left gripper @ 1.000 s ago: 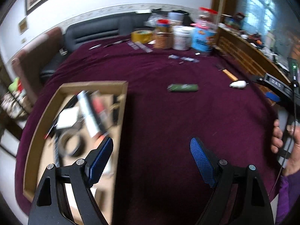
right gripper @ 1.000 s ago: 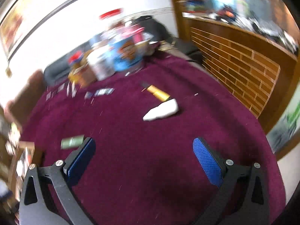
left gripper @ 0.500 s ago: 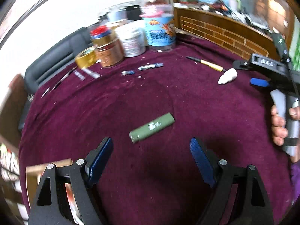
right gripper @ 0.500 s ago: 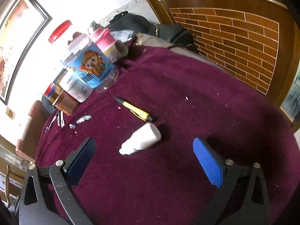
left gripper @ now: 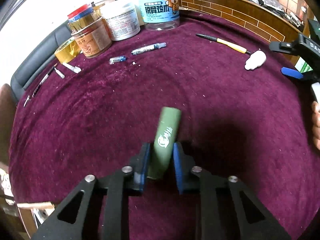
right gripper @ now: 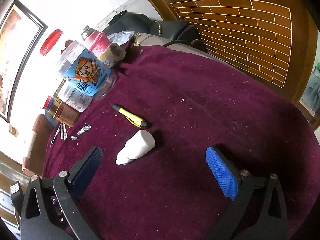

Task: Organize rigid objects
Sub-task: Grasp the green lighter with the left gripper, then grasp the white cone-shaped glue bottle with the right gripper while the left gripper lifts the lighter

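Note:
A green tube [left gripper: 168,136] with white print lies on the maroon cloth [left gripper: 90,120]. My left gripper [left gripper: 161,150] is closing on it, and its blue pads press the tube's near half from both sides. In the right wrist view a white squeeze bottle [right gripper: 138,147] lies on its side just ahead of my right gripper [right gripper: 154,156], slightly left of centre. That gripper is open with nothing between its pads. A yellow and black pen [right gripper: 131,116] lies just beyond the bottle. The left wrist view shows the bottle [left gripper: 256,60] and the right gripper [left gripper: 284,60] at far right.
Several jars [left gripper: 158,6] and a roll of tape [left gripper: 66,50] stand along the table's far edge. Small pens and refills [left gripper: 149,48] lie in front of them. A cardboard box corner [left gripper: 34,206] shows at lower left. A brick-pattern wooden partition [right gripper: 250,30] borders the table's right side.
My left gripper swung from the cardboard box to the green tube, dropped onto it and shut on it. My right gripper moved in closer to the white bottle and stayed open.

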`<state>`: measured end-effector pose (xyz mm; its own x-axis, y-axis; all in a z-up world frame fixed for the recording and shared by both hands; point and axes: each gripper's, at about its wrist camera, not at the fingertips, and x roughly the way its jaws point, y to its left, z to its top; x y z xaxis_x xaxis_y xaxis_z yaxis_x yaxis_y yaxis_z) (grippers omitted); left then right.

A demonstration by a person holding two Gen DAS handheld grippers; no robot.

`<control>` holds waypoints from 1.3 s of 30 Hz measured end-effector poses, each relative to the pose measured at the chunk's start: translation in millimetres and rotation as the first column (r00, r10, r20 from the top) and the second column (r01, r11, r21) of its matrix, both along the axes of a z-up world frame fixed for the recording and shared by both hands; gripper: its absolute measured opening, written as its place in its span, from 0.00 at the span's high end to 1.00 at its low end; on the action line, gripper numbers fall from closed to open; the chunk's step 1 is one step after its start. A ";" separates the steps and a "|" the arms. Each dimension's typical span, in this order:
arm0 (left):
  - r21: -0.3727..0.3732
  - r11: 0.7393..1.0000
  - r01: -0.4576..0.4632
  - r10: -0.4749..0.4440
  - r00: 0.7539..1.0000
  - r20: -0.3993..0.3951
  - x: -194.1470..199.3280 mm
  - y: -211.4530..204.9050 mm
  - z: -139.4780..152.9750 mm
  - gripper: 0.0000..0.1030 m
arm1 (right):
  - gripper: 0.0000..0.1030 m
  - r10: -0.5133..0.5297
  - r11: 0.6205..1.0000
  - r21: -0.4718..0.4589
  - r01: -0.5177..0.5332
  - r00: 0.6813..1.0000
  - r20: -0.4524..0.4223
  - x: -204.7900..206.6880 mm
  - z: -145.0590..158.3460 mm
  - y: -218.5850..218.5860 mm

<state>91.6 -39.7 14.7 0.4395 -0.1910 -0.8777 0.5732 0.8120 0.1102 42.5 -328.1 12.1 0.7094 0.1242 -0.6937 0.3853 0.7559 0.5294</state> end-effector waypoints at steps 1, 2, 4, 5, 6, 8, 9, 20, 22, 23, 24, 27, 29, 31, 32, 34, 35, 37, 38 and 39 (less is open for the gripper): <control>-0.027 1.000 -0.012 0.012 1.000 -0.019 -3.2 2.7 0.2 0.84 | 0.00 -0.001 1.000 -0.003 0.001 1.000 -0.002 0.5 -0.4 0.3; -0.042 0.999 -0.020 0.019 0.999 -0.026 -5.0 4.9 1.7 0.84 | 0.00 -0.003 1.000 -0.005 0.003 1.000 -0.003 0.5 -0.7 0.3; -0.061 0.997 -0.037 0.035 0.999 -0.023 -12.2 7.9 5.7 0.84 | 0.00 -0.004 1.000 -0.010 0.004 1.000 -0.002 0.5 -1.0 0.2; -0.063 0.997 -0.042 0.041 0.999 -0.017 -16.0 8.8 7.7 0.84 | 0.00 -0.004 1.000 -0.017 0.004 1.000 -0.002 0.8 -1.0 0.9; -0.071 0.996 -0.046 0.045 0.999 -0.013 -22.1 9.7 11.2 0.84 | 0.00 -0.002 1.000 -0.021 0.002 1.000 -0.002 1.1 -1.1 1.5; -0.087 0.995 -0.054 0.053 0.999 -0.007 -35.6 12.2 18.5 0.84 | 0.00 0.003 1.000 -0.029 -0.003 1.000 -0.001 0.8 -1.6 2.2; -0.092 0.994 -0.057 0.057 0.998 -0.003 -41.8 12.7 21.2 0.85 | 0.00 0.003 0.999 -0.033 -0.003 1.000 0.000 0.6 -1.7 2.6; -0.132 0.986 -0.106 0.105 0.994 -0.010 -98.2 30.2 30.7 0.86 | 0.10 0.035 0.997 -0.070 -0.037 0.999 -0.019 5.0 1.1 12.9; -0.138 0.984 -0.110 0.107 0.994 -0.025 -94.4 30.6 27.3 0.86 | 0.18 0.064 0.995 -0.069 -0.066 0.997 -0.035 9.2 3.9 19.2; -0.139 0.984 -0.110 0.107 0.994 -0.031 -92.7 29.6 25.1 0.86 | 0.19 0.077 0.994 -0.076 -0.081 0.996 -0.054 11.6 4.1 23.3; -0.134 0.985 -0.109 0.105 0.994 -0.034 -90.8 27.6 22.4 0.86 | 0.21 0.084 0.991 -0.099 -0.093 0.992 -0.091 16.6 4.0 29.0; -0.151 0.982 -0.112 0.107 0.993 -0.043 -92.1 25.9 16.6 0.86 | 0.30 0.086 0.986 -0.128 -0.107 0.983 -0.162 31.5 1.8 35.4; -0.153 0.981 -0.116 0.111 0.993 -0.040 -92.3 24.0 16.0 0.86 | 0.30 0.072 0.986 -0.132 -0.097 0.982 -0.177 39.0 3.5 35.5; -0.154 0.981 -0.116 0.110 0.993 -0.048 -93.3 20.3 12.4 0.86 | 0.30 0.068 0.989 -0.113 -0.090 0.980 -0.188 45.7 3.9 34.4; -0.136 0.984 -0.116 0.113 0.993 -0.029 -96.0 16.4 9.6 0.84 | 0.30 0.066 0.990 -0.108 -0.088 0.978 -0.196 49.0 3.9 34.8; -0.111 0.988 -0.108 0.109 0.994 0.003 -102.1 11.7 8.9 0.84 | 0.31 0.067 0.987 -0.125 -0.098 0.970 -0.232 57.5 1.9 40.1; -0.139 0.985 -0.105 0.104 0.994 -0.018 -102.9 13.4 9.2 0.84 | 0.38 0.057 0.982 -0.163 -0.099 0.968 -0.245 59.5 2.8 44.1; -0.187 0.974 -0.128 0.122 0.992 -0.042 -105.6 20.3 12.9 0.84 | 0.48 0.042 0.969 -0.225 -0.103 0.964 -0.261 59.9 3.5 50.5; -0.193 0.971 -0.140 0.137 0.990 -0.029 -107.8 24.1 16.1 0.84 | 0.49 0.041 0.969 -0.226 -0.101 0.966 -0.256 58.6 3.5 50.1; -0.204 0.968 -0.149 0.148 0.989 -0.016 -111.4 28.7 20.7 0.84 | 0.57 0.038 0.968 -0.231 -0.098 0.967 -0.252 56.9 4.0 49.0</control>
<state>-19.8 -11.0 35.4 0.4757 -0.2987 -0.8273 0.4444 0.8933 -0.0670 99.4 -279.1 16.1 0.5103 -0.0249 -0.8596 0.4229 0.8776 0.2256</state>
